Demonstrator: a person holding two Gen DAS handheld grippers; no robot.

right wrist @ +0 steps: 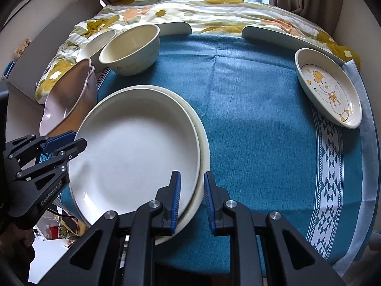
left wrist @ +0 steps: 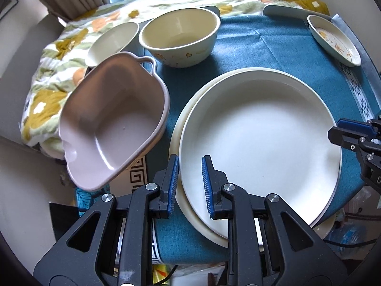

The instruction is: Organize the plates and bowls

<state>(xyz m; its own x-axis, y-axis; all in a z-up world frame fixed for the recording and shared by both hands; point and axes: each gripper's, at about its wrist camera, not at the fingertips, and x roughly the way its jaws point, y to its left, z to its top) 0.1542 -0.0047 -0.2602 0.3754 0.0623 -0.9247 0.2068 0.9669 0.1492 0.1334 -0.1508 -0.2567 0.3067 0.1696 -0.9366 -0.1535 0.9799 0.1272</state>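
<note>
From the left wrist, the left gripper (left wrist: 190,183) stands parted, its blue pads straddling the near rim of the stacked white plates (left wrist: 259,143) on the blue tablecloth (left wrist: 273,47). A pink bowl (left wrist: 114,128) tilts just left of them, and a cream bowl (left wrist: 179,37) sits beyond.

From the right wrist, the right gripper (right wrist: 192,200) is likewise parted around the plates' (right wrist: 133,152) right rim. A duck dish (right wrist: 329,88) lies well apart, far right.
</note>
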